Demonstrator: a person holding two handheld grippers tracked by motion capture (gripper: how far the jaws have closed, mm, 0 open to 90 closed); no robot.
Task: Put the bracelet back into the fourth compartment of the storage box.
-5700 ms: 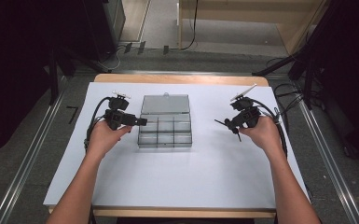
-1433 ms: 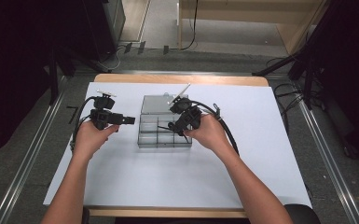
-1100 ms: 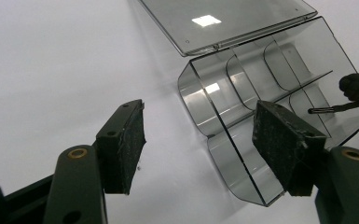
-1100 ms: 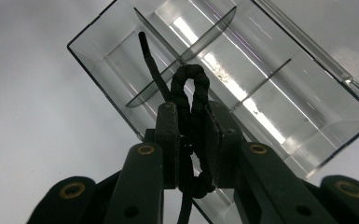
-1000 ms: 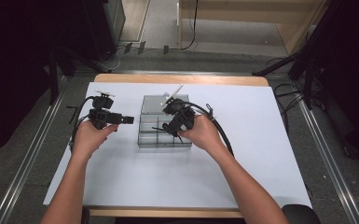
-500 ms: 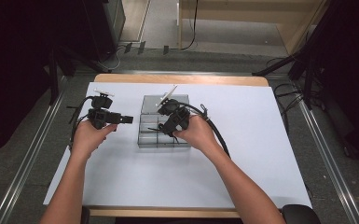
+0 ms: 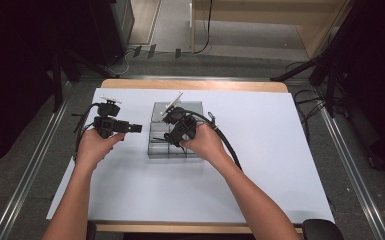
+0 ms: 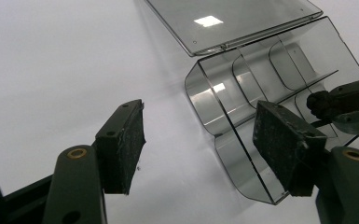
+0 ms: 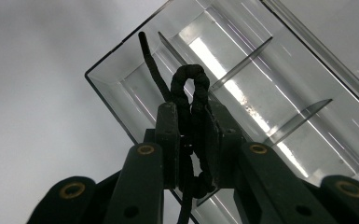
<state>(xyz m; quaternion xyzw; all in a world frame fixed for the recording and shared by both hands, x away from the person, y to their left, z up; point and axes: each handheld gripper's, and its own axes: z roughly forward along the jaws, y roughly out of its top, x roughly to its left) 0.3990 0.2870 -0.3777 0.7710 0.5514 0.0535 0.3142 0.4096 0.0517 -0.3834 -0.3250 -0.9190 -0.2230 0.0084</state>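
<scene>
Right gripper (image 9: 189,140) clamps a looped black cord (image 9: 189,88) over the clear compartment box (image 9: 261,84), mid-frame; left gripper (image 8: 200,140) gapes wide, empty; the loop may snag a divider

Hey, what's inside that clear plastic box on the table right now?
The clear box stands open, and the compartments in view look empty. The right gripper, shut on a black cord, hangs over it and, with the hand, covers some compartments.

Cord (image 9: 191,116) over box (image 9: 279,88), mid-table (image 7: 290,165)
</scene>
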